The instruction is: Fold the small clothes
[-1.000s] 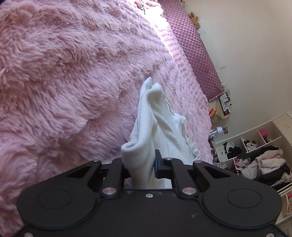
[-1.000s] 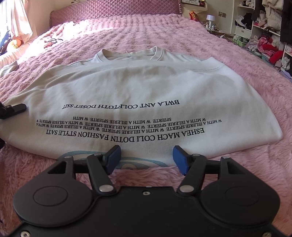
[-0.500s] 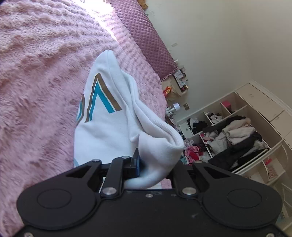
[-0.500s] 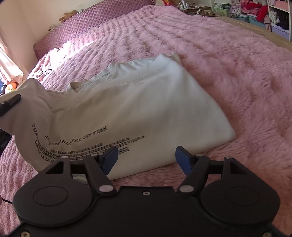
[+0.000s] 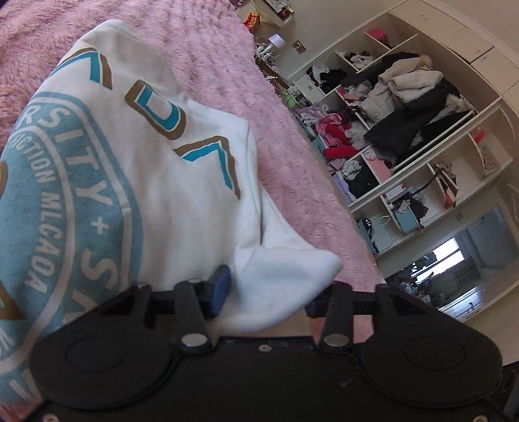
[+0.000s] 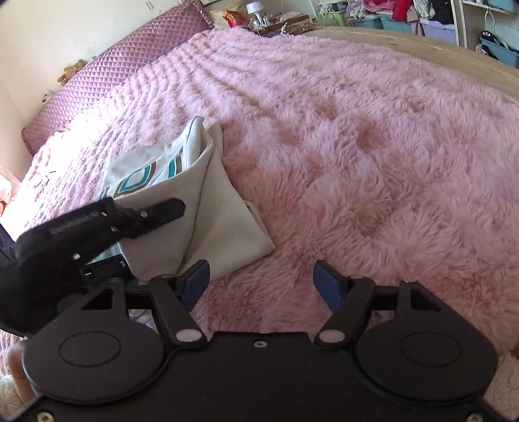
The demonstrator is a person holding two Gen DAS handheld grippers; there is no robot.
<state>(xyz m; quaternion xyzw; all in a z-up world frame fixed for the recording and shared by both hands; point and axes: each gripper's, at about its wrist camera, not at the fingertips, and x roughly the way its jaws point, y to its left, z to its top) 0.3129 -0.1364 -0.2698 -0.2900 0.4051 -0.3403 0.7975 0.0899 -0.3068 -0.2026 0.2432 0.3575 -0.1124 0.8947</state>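
Observation:
A white t-shirt (image 5: 155, 181) with a teal round print and teal-and-brown letters lies folded over on the pink fluffy bedspread (image 5: 292, 168). My left gripper (image 5: 266, 298) has its jaws apart, with a fold of the shirt's edge lying loosely between them. In the right wrist view the shirt (image 6: 207, 207) is a narrow folded shape, and the left gripper's black body (image 6: 97, 224) rests on it. My right gripper (image 6: 261, 285) is open and empty, just right of the shirt's near corner above the bedspread (image 6: 373, 162).
Open wardrobe shelves (image 5: 405, 107) full of clothes stand past the bed's right side. A purple quilted headboard (image 6: 107, 74) with small plush toys lies at the far end. A bedside table (image 6: 259, 19) holds clutter.
My left gripper carried the shirt's side over to the right, folding it in half, then opened. The printed front now faces up. My right gripper swung right, staying open.

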